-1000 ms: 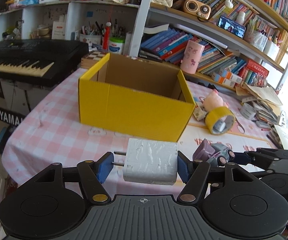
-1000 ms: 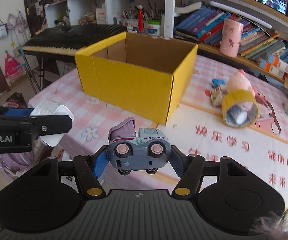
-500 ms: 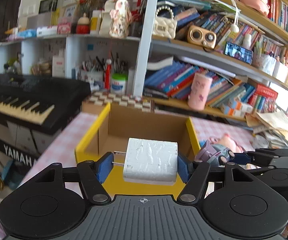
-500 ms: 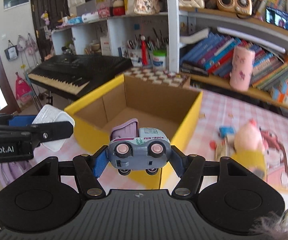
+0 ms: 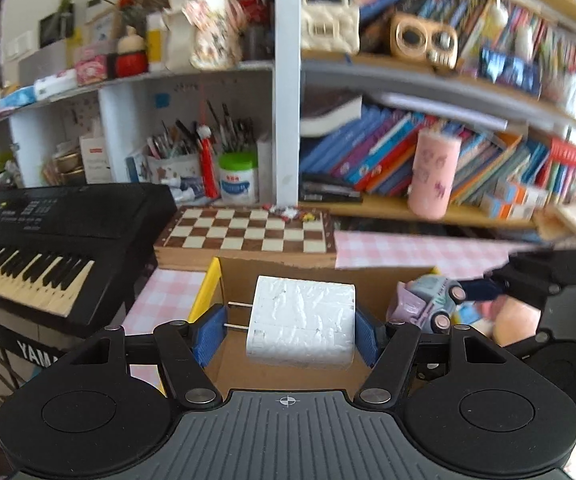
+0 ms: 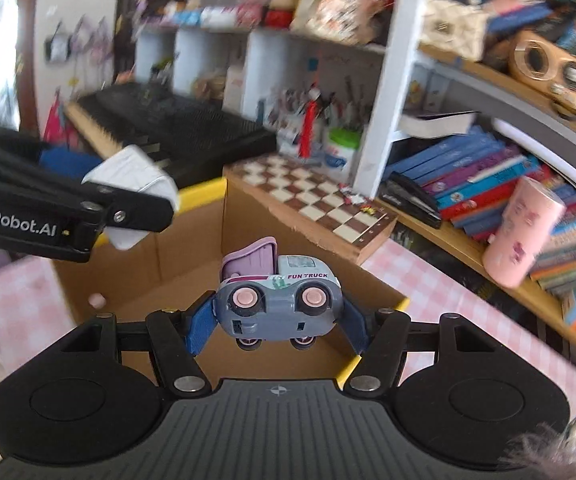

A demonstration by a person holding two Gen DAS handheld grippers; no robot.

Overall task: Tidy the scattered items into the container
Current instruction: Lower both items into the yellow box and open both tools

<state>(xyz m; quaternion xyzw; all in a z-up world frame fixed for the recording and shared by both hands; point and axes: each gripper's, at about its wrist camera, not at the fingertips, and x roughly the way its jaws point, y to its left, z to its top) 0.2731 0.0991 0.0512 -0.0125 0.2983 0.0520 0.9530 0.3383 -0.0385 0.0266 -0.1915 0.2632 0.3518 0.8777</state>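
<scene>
Yellow-rimmed cardboard box (image 6: 192,276) lies under both loads: the white charger (image 5: 302,326) is clamped in the left gripper (image 5: 288,330), the toy truck (image 6: 278,298) in the right gripper (image 6: 276,322). Delivery is under way; release over the opening is called for next.

L gripper (image 5: 290,328): clamped, loaded | R gripper (image 6: 276,322): clamped, loaded | side by side

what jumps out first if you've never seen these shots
The white plug adapter clamped in the left gripper and the toy truck clamped in the right gripper, both held over the open yellow cardboard box. Behind it lies a chessboard.
</scene>
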